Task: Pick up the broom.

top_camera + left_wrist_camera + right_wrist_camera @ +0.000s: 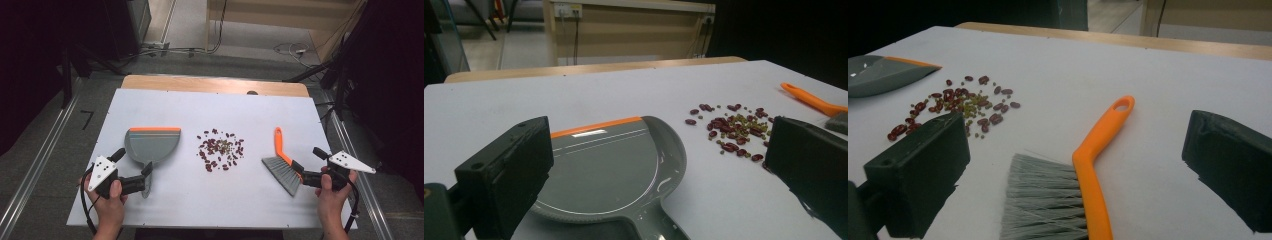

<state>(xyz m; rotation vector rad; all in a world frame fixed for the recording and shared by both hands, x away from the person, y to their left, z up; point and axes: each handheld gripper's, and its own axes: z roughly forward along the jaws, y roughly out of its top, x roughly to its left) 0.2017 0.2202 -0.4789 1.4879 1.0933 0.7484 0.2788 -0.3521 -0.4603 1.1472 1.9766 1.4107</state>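
1. Left gripper, jaws wide apart, straddles the handle of the grey plastic dustpan with orange lip lying left of the scattered red beans.
2. Right gripper, jaws equally spread, frames the orange-handled grey-bristled brush; likely next, both close to grasp.

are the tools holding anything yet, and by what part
Nothing is held: the left tool stands open around the dustpan handle, the right tool open around the brush.

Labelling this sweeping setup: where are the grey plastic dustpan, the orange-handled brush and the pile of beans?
grey plastic dustpan (150,146), high view, pan floor
orange-handled brush (1093,170), right gripper view, handle
pile of beans (221,148), high view, middle
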